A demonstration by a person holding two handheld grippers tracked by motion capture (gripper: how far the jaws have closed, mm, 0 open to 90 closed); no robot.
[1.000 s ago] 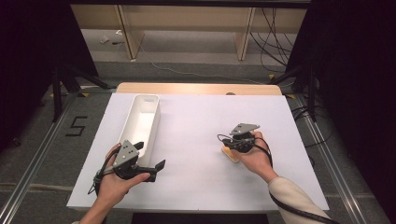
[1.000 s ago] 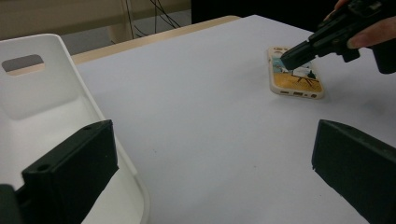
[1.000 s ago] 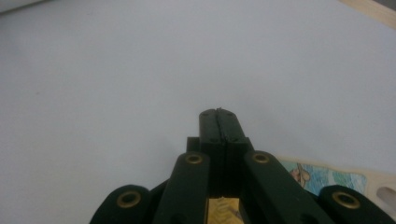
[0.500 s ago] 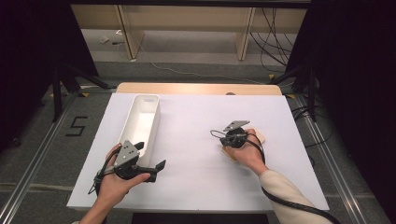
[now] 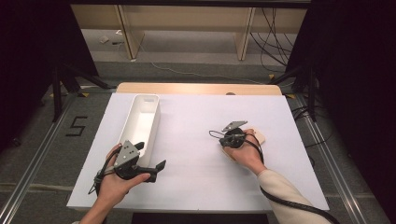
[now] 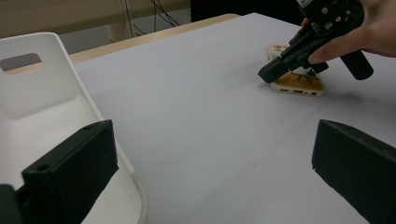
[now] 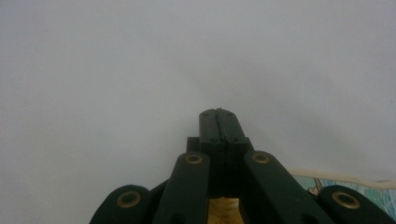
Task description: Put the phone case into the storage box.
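Note:
A flat cream phone-like object with a patterned face lies on the white table right of centre; its edge also shows at the bottom of the right gripper view. My right gripper is shut with nothing between its jaws and points down at the table just past that object's near-left edge. Whether it touches the object I cannot tell. My left gripper is open and empty, held low beside the near end of a white tray.
The long white tray stands empty at the table's left and runs away from me. A wooden strip borders the table's far edge. Black cables trail from both grippers.
My right hand has shifted left and a little lower, bringing its shut gripper over the cream object's left end. The left hand has stayed in place.

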